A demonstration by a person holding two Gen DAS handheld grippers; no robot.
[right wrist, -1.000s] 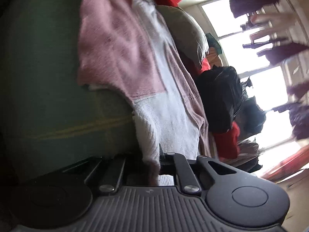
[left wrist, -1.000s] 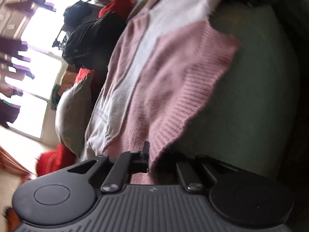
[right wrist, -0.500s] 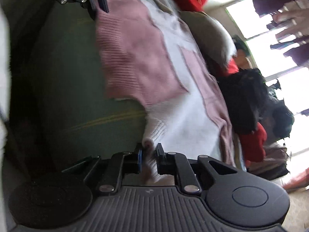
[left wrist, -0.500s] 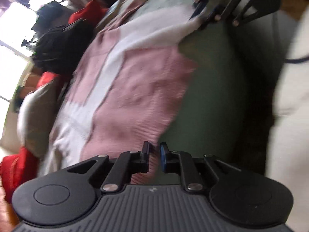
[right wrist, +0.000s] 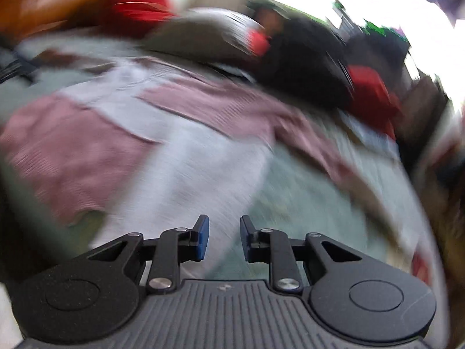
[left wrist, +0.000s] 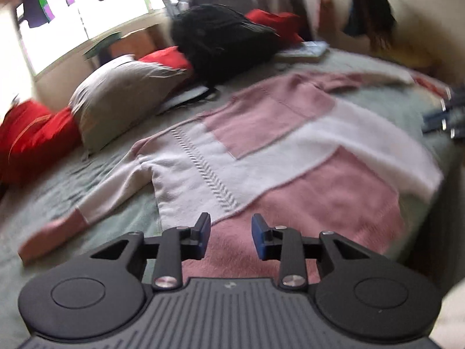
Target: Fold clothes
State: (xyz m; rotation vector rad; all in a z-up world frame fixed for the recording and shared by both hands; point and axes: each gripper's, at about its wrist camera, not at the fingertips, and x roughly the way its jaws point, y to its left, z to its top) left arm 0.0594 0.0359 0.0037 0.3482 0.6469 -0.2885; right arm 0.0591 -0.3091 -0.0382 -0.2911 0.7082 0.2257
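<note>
Only the left view shows the sweater's [left wrist: 279,157] sleeve cuff [left wrist: 49,235] sharply.

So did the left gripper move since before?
Yes. The left gripper let go of the sweater hem and lifted away above it; its jaws are opening, nothing between them.

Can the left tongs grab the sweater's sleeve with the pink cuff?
Probably yes. The left tongs are opening and empty, and the sleeve lies flat on the green bedspread, uncovered.
</note>
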